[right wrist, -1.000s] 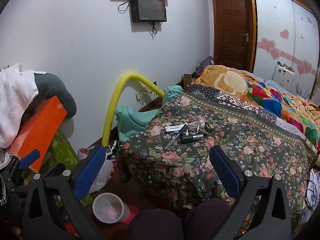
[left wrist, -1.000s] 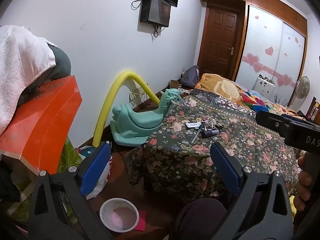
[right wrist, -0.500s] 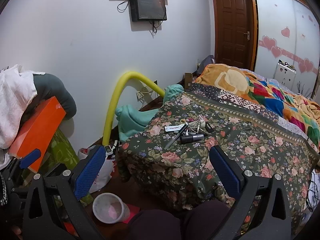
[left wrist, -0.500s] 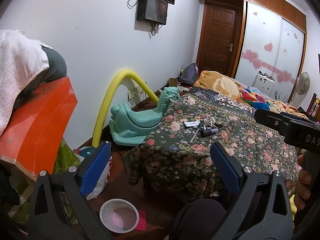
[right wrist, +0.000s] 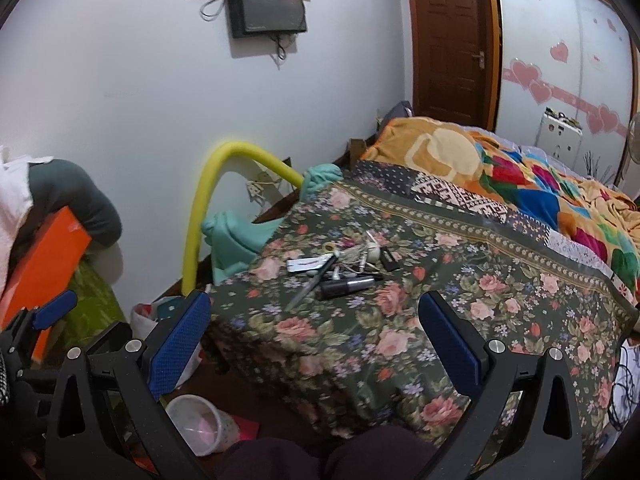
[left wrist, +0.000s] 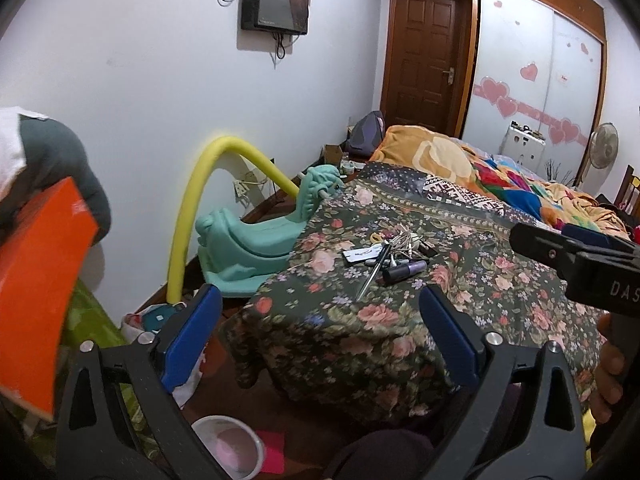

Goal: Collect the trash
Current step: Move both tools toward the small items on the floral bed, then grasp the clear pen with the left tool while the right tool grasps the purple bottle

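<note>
A small heap of litter (left wrist: pixel 390 254) lies on the floral bedspread (left wrist: pixel 360 312): a white card, a grey pen, a dark tube, string and small bits. It also shows in the right wrist view (right wrist: pixel 340 266). A white cup-like bin (left wrist: pixel 230 442) stands on the floor below, also in the right wrist view (right wrist: pixel 198 424). My left gripper (left wrist: pixel 320 328) is open and empty, short of the bed corner. My right gripper (right wrist: pixel 316 332) is open and empty over the bed's near edge, some way short of the heap.
A yellow foam tube (left wrist: pixel 200 208) arches by the wall beside a teal rocking toy (left wrist: pixel 256 236). An orange box (left wrist: pixel 36 280) sits at the left under piled cloth. A plastic bag (right wrist: pixel 160 316) lies on the floor. A colourful blanket (right wrist: pixel 520 184) covers the far bed.
Both grippers have drifted forward and a little toward the bed; the heap looks nearer. Both stay open and empty.
</note>
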`<state>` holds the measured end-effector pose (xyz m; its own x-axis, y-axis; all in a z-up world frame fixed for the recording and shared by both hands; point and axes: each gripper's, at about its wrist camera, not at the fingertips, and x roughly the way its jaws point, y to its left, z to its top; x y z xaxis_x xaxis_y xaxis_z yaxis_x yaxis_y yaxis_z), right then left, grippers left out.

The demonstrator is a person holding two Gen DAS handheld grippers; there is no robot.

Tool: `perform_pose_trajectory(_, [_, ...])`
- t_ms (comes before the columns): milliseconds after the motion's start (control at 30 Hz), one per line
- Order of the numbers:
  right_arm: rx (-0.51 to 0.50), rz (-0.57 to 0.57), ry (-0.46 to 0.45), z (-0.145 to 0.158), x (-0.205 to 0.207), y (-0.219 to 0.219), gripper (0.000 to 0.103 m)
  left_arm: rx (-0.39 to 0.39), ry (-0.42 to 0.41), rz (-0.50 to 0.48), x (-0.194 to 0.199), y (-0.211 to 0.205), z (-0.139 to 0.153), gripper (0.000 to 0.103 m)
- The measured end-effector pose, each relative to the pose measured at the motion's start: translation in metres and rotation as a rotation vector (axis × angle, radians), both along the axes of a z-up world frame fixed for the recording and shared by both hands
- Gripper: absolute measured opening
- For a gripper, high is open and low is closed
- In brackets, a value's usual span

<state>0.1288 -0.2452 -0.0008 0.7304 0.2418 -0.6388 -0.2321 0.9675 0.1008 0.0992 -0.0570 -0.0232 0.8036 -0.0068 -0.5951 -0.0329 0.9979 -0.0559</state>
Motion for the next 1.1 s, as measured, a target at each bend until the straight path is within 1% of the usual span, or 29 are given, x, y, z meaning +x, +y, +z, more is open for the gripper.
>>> perform_pose_trajectory(67, [0.000,-0.008,0.023,-0.009,0.017,-0.010,0.103,-0.009,0.029,-0.010,0.020,-0.007,-0.008,0.093])
perform_pose_trajectory(233, [-0.011,-0.025,0.087,-0.035,0.052,-0.031,0.103,-0.040,0.084,-0.015,0.066,-0.020,-0.031,0.093])
perform_pose_trajectory(333, [0.008,-0.043,0.135,-0.052,0.074,-0.046,0.103,-0.055,0.131,-0.033,0.096,-0.028,-0.049,0.093])
perform_pose_trajectory(467, [0.034,-0.065,0.215,-0.081,0.110,-0.064,0.103,-0.041,0.178,-0.048,0.132,-0.040,-0.072,0.093])
perform_pose_trajectory(567, [0.037,-0.067,0.256,-0.098,0.131,-0.071,0.102,-0.060,0.218,-0.062,0.157,-0.045,-0.091,0.093])
perform_pose_trajectory(667, [0.056,-0.040,0.311,-0.116,0.152,-0.072,0.097,-0.073,0.269,-0.075,0.180,-0.049,-0.114,0.092])
perform_pose_trajectory(700, [0.069,-0.027,0.332,-0.121,0.158,-0.071,0.093,-0.072,0.278,-0.080,0.185,-0.049,-0.121,0.090])
perform_pose_trajectory(733, [0.092,-0.014,0.361,-0.128,0.165,-0.069,0.088,-0.067,0.284,-0.081,0.189,-0.051,-0.125,0.085])
perform_pose_trajectory(767, [0.113,-0.002,0.383,-0.134,0.170,-0.067,0.087,-0.061,0.296,-0.087,0.195,-0.053,-0.133,0.079])
perform_pose_trajectory(800, [0.130,0.008,0.398,-0.138,0.174,-0.065,0.086,-0.058,0.310,-0.096,0.200,-0.054,-0.139,0.076])
perform_pose_trajectory(867, [0.163,0.027,0.443,-0.150,0.181,-0.056,0.081,-0.062,0.344,-0.113,0.210,-0.054,-0.153,0.059])
perform_pose_trajectory(900, [0.178,0.032,0.464,-0.156,0.185,-0.052,0.074,-0.068,0.360,-0.123,0.214,-0.054,-0.160,0.055])
perform_pose_trajectory(933, [0.198,0.036,0.490,-0.163,0.190,-0.047,0.069,-0.073,0.370,-0.129,0.216,-0.054,-0.165,0.045])
perform_pose_trajectory(967, [0.212,0.037,0.513,-0.169,0.194,-0.043,0.068,-0.083,0.385,-0.138,0.219,-0.053,-0.171,0.038])
perform_pose_trajectory(1067, [0.282,0.021,0.575,-0.183,0.204,-0.036,0.063,-0.117,0.408,-0.160,0.222,-0.052,-0.182,0.025])
perform_pose_trajectory(1100, [0.311,0.006,0.595,-0.188,0.207,-0.032,0.063,-0.120,0.406,-0.164,0.221,-0.052,-0.184,0.024])
